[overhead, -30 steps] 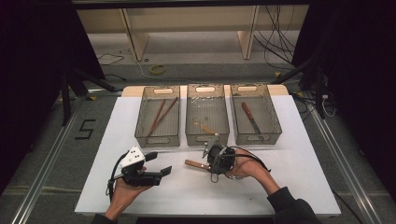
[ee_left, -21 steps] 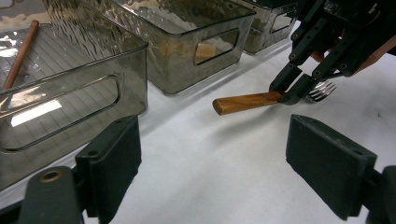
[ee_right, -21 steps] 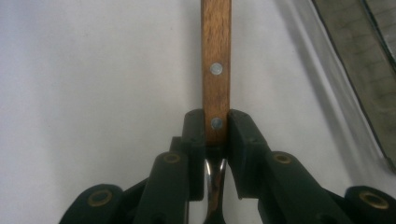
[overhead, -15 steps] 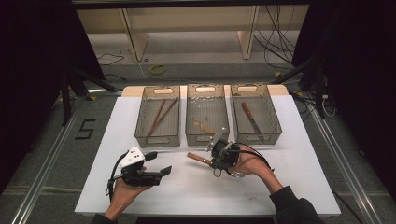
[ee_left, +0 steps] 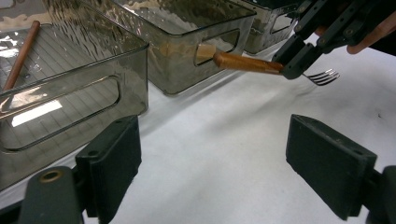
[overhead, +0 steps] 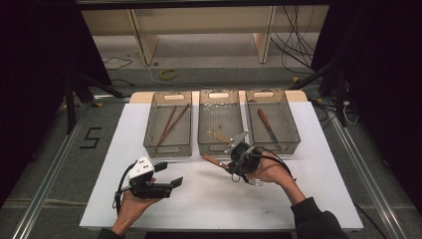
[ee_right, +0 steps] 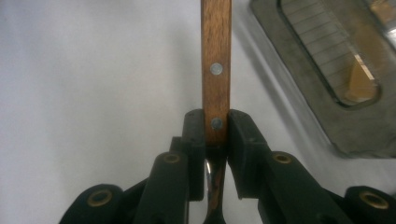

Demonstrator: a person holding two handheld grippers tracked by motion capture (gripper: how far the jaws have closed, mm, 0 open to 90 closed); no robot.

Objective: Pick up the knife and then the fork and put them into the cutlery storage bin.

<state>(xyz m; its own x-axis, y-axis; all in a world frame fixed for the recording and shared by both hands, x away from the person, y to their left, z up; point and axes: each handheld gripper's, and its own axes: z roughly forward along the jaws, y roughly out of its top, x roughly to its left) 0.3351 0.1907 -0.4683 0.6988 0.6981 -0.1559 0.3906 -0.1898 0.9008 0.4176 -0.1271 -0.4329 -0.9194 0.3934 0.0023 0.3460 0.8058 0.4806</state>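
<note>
On the white counter [overhead: 209, 199] stand three clear bins [overhead: 219, 122]. The right hand-held gripper [ee_right: 215, 126] is clamped on a wooden-handled fork [ee_left: 247, 64] just before the middle bin; the left hand-held gripper [ee_left: 212, 161] gapes wide, holding nothing.

The setting is judged to be a laboratory or recording bay, not a home. A white table [overhead: 298, 199] is set on a grey floor between metal rails [overhead: 45, 194]. Dark curtains [overhead: 35, 59] are hung at left and right. Loose cables [overhead: 293, 35] are seen at the far right, and a taped figure 5 [overhead: 91, 138] is marked on the left floor.
</note>
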